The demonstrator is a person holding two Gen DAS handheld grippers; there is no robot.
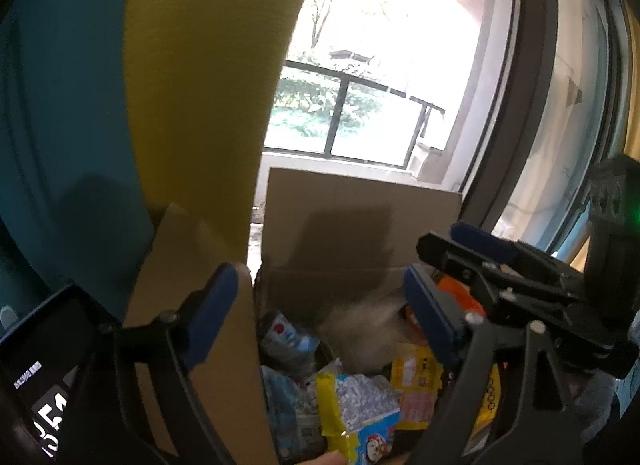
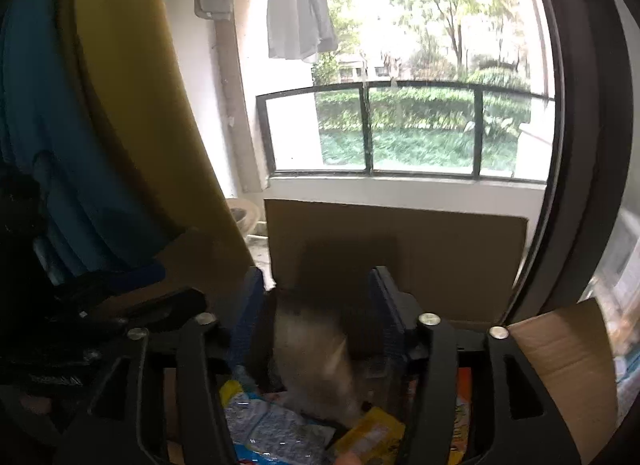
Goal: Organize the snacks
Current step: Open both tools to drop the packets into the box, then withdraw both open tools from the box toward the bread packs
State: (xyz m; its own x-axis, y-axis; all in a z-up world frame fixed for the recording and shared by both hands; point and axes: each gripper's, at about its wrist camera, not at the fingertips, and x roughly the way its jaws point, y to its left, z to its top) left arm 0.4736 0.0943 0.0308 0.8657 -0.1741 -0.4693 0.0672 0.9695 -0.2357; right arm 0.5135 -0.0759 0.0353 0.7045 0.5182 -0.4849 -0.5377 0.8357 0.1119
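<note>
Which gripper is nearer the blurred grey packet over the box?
Right. The right gripper has the grey packet between its open fingers. The left gripper sits back from the packet, over the cardboard box, with nothing between its fingers.

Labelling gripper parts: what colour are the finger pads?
Blue pads, on black frames; clearest in the left wrist view.

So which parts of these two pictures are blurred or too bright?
Left wrist view: the window is washed out, and a greyish packet above the box is smeared by motion. Right wrist view: the same packet is a blur between the tool's fingers; trees outside look streaky.
</note>
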